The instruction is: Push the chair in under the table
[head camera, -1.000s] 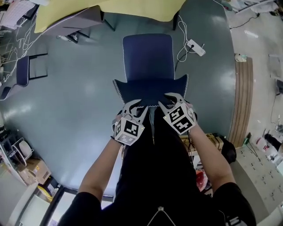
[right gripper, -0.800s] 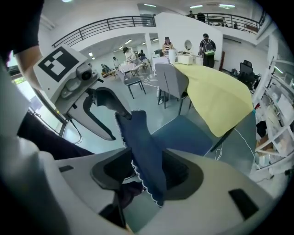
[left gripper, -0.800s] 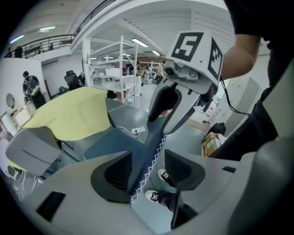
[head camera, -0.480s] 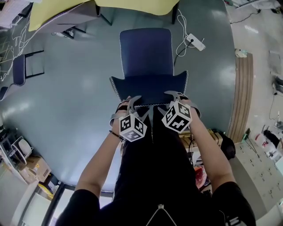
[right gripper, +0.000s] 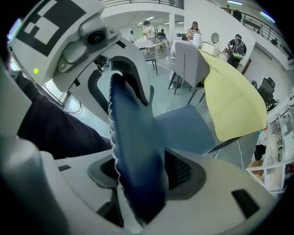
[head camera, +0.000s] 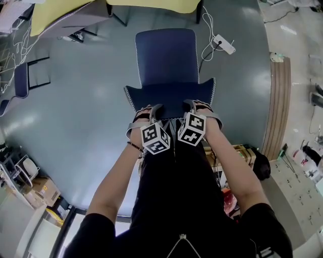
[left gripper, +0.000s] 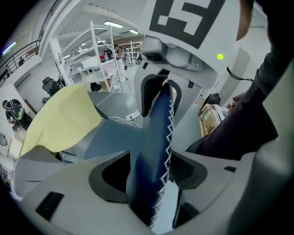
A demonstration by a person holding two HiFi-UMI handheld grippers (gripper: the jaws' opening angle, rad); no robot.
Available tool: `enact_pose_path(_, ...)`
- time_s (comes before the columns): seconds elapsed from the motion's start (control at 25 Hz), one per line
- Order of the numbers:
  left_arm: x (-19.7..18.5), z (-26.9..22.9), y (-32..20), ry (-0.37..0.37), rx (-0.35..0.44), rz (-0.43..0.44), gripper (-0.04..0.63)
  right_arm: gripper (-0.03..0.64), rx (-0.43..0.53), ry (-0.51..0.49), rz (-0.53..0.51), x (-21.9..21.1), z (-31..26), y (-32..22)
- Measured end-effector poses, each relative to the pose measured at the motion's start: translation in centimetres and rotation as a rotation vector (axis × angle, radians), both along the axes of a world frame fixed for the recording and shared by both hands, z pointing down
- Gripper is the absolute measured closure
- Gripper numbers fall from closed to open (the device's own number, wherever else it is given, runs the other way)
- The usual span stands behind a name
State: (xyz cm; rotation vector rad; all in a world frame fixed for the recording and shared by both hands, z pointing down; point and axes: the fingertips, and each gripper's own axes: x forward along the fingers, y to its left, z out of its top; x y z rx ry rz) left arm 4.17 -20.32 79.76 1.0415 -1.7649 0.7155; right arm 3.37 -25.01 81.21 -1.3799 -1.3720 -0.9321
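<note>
A dark blue chair stands in front of me, its seat (head camera: 166,55) facing a yellow-topped table (head camera: 151,4). The backrest (head camera: 169,95) with white zigzag stitching is the part nearest me. My left gripper (head camera: 146,113) and right gripper (head camera: 199,108) point steeply down, side by side, and straddle its top edge. In the left gripper view the backrest (left gripper: 154,151) runs between the jaws of my left gripper (left gripper: 149,174), with a gap at each pad. The right gripper view shows the backrest (right gripper: 138,151) likewise inside my right gripper (right gripper: 142,174). Both pairs of jaws have just been opening and stand open.
A white power strip (head camera: 223,50) and its cable lie on the grey floor right of the chair. A wooden board (head camera: 276,111) runs along the right. Cardboard boxes (head camera: 38,194) sit at lower left, and another chair (head camera: 22,80) stands at far left.
Both grippers have dropped from just behind the backrest onto its top edge. Their jaws have spread wide, and both marker cubes have rolled and drawn closer together.
</note>
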Motion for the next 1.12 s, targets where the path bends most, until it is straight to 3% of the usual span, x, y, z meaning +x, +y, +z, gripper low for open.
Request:
enact_pose_path(0.4, -0.8, 1.3, 0.0, 0.043, -0.023, -0.002, 0.402, 0.421, 0.057, -0.112, -0.094, -0.7, 2.0, -0.5)
enact_pose_path(1.12, -6.2, 1.2, -0.2, -0.028, -0.039, -0.003, 0.436, 0.456, 0.033, -0.154, -0.119, -6.3, 1.9, -0.4)
